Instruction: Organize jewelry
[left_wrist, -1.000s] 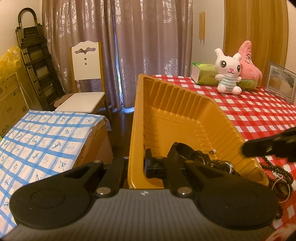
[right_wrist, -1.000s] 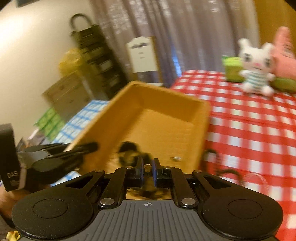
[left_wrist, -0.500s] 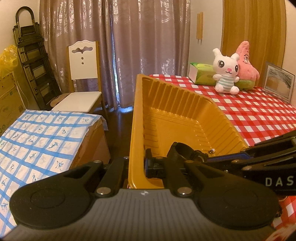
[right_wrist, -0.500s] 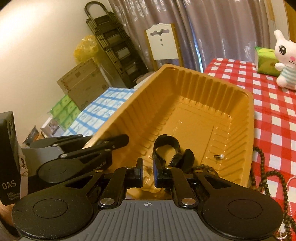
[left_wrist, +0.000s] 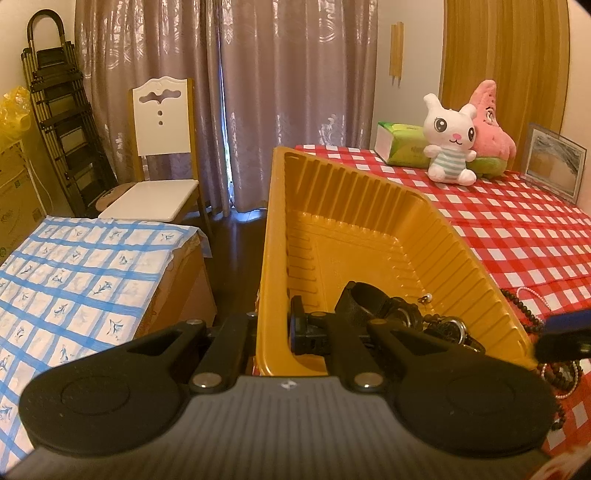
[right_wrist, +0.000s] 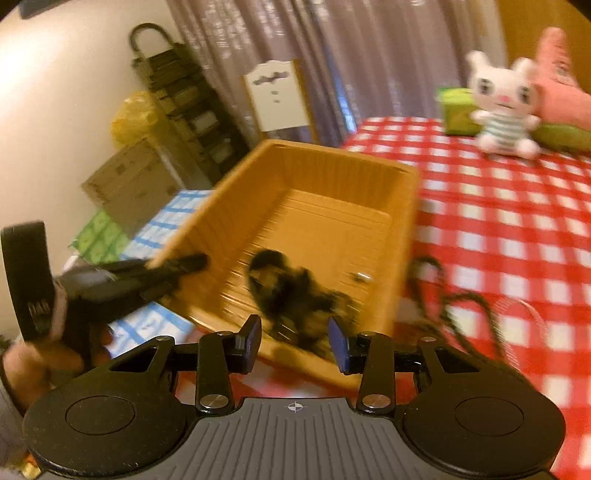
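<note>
A yellow plastic tray (left_wrist: 354, 206) stands tilted at the table's left edge; it also shows in the right wrist view (right_wrist: 332, 177). My left gripper (left_wrist: 275, 328) is shut on the tray's near-left wall and holds it up. A black watch (left_wrist: 364, 306) and dark bead strings (left_wrist: 448, 328) lie in the tray's low corner, blurred in the right wrist view (right_wrist: 291, 284). My right gripper (right_wrist: 293, 341) is open and empty just in front of the tray. Its finger (left_wrist: 561, 334) shows at the right of the left wrist view. More dark beads (left_wrist: 524, 314) and a pale bracelet (left_wrist: 532, 295) lie on the cloth.
A red checked tablecloth (left_wrist: 517, 229) covers the table. A white plush rabbit (left_wrist: 448, 140), a pink plush (left_wrist: 489, 122), a green tissue pack (left_wrist: 399, 142) and a framed picture (left_wrist: 554, 166) stand at the back. A chair (left_wrist: 160, 155) and a blue-patterned box (left_wrist: 74, 273) are left.
My right gripper has opened and drawn back out of the tray. The left gripper keeps its hold on the tilted tray.
</note>
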